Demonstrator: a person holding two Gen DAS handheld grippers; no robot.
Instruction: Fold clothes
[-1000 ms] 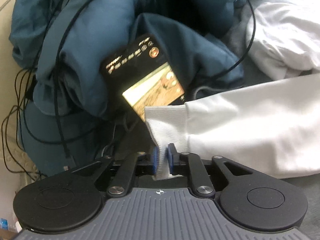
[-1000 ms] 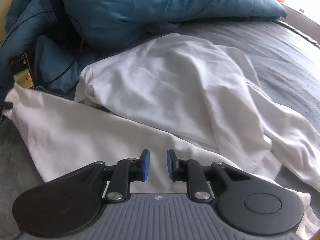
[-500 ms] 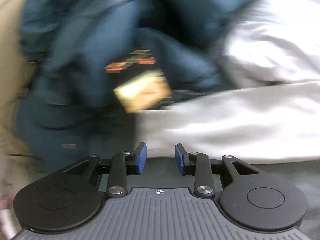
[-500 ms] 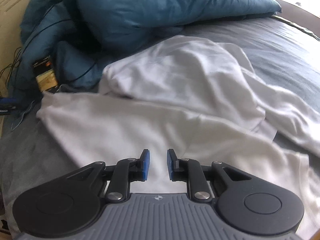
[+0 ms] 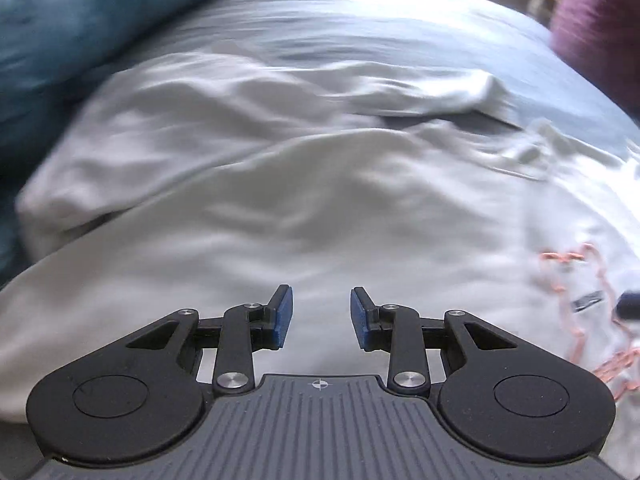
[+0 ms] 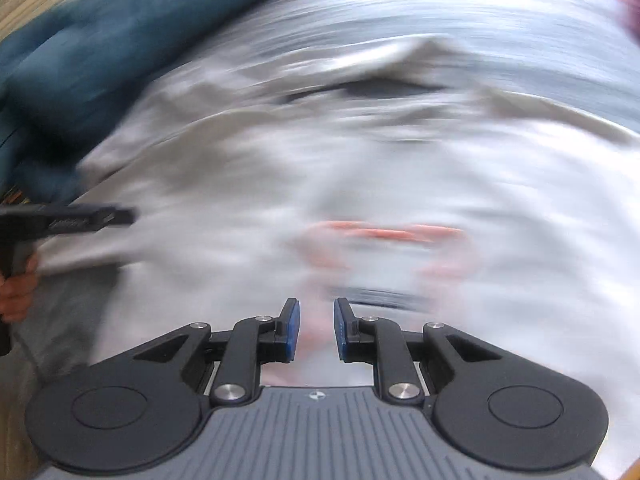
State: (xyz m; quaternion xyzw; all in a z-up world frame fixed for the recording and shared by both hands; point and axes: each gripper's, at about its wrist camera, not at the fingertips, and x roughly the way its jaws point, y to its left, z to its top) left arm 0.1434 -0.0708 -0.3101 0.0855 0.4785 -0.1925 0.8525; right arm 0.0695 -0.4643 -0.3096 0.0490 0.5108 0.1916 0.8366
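We see the grey bed sheet [image 5: 360,20] spanning the full width of both views. On it lies the white garment [image 5: 280,200], spread and wrinkled, covering most of the sheet directly ahead of both grippers. The garment carries an orange-pink print [image 5: 580,280], at the right edge of the left wrist view and blurred near the centre of the right wrist view. A teal duvet [image 5: 60,20] is bunched along the upper left, bordering the garment's far left edge. A purple object [image 5: 600,20] sits at the upper right; we cannot identify it.

The left gripper [image 5: 321,312] is released: its jaws stand apart, having just widened within the last second, with no cloth between the blue pads. It hangs above the garment.

The right gripper [image 6: 316,328] shows a narrower gap, also with nothing between the pads, above the printed area. The right wrist view is heavily motion-blurred. At its left edge we see a hand [image 6: 16,292] on the left gripper's handle.
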